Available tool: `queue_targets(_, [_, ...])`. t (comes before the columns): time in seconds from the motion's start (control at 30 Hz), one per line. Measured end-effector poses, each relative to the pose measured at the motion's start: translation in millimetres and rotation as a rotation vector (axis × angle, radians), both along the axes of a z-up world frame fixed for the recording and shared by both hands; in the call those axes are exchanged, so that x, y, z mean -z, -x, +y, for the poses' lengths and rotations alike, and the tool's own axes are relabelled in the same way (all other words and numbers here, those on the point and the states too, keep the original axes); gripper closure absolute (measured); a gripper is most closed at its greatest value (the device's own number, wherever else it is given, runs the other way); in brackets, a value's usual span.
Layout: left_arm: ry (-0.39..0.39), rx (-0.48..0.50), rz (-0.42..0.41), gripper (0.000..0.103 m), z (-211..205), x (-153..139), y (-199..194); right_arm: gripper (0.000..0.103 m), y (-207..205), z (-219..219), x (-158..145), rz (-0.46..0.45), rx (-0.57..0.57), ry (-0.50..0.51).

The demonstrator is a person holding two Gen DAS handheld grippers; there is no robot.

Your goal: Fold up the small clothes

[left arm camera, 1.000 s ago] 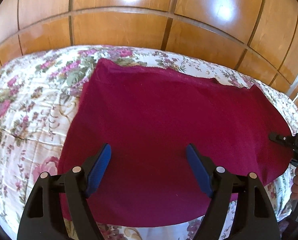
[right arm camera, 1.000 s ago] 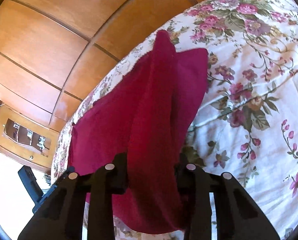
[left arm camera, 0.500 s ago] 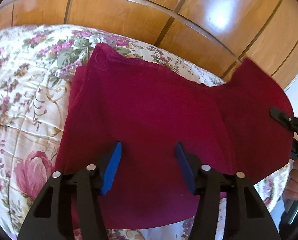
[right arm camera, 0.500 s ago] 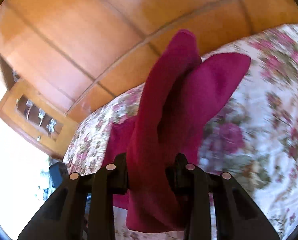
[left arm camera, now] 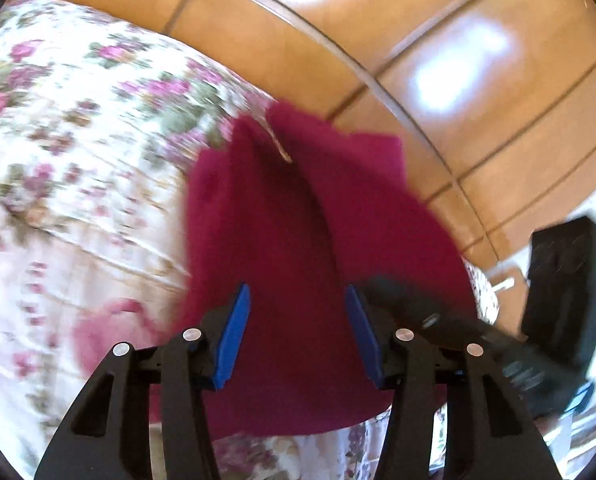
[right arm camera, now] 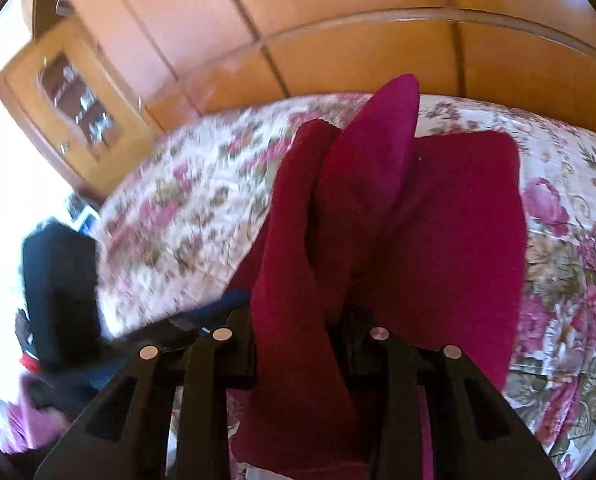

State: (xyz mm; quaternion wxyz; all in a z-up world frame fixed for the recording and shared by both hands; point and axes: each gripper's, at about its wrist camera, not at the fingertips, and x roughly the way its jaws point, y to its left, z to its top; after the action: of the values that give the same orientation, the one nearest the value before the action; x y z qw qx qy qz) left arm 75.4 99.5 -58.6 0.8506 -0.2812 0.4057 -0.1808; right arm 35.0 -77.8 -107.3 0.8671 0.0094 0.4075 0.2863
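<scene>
Right gripper [right arm camera: 298, 336] pinching bunched dark-red knit cloth [right arm camera: 438, 232] above floral quilted bed [right arm camera: 185, 216]; left gripper [left arm camera: 298, 336] spread over same cloth.

glossy wood panel wall [left arm camera: 438, 92] reflecting bright light, floral bedspread [left arm camera: 77, 168] covering bed, glass-door wooden cabinet [right arm camera: 73, 108] standing left

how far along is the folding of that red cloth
Mid first fold. Done: the right claw is shut on the cloth, with one side lifted off the bedspread. In hand: that side hangs bunched above the rest. The left claw is open over the cloth. Left: laying the side down, smoothing, and any further folds.
</scene>
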Motion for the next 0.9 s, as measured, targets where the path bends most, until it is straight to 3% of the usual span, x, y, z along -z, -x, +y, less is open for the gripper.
queue_targets(0.17, [0.077, -0.029, 0.005, 0.053, 33, -10, 9, 0.064, 21, 28, 9, -0.104, -0.083, 0.124])
queue_targets(0.23, [0.115, -0.026, 0.011, 0.052, 39, -14, 9, 0.046, 28, 27, 10, -0.115, -0.128, 0.086])
queue_targets(0.4, [0.201, 0.002, 0.021, 0.039, 41, -22, 4, 0.033, 52, 4, 0, -0.118, -0.176, -0.042])
queue_targets(0.5, [0.211, 0.01, 0.033, 0.035, 39, -26, -2, 0.03, 65, -20, -2, -0.108, -0.139, -0.073])
queue_targets(0.67, [0.226, 0.052, 0.053, 0.03, 28, -31, -10, 0.029, 73, -71, 13, -0.096, 0.028, -0.029])
queue_targets(0.9, [0.087, 0.11, 0.118, 0.03, -6, -30, -35, 0.025, 82, -104, 51, -0.078, 0.19, 0.129])
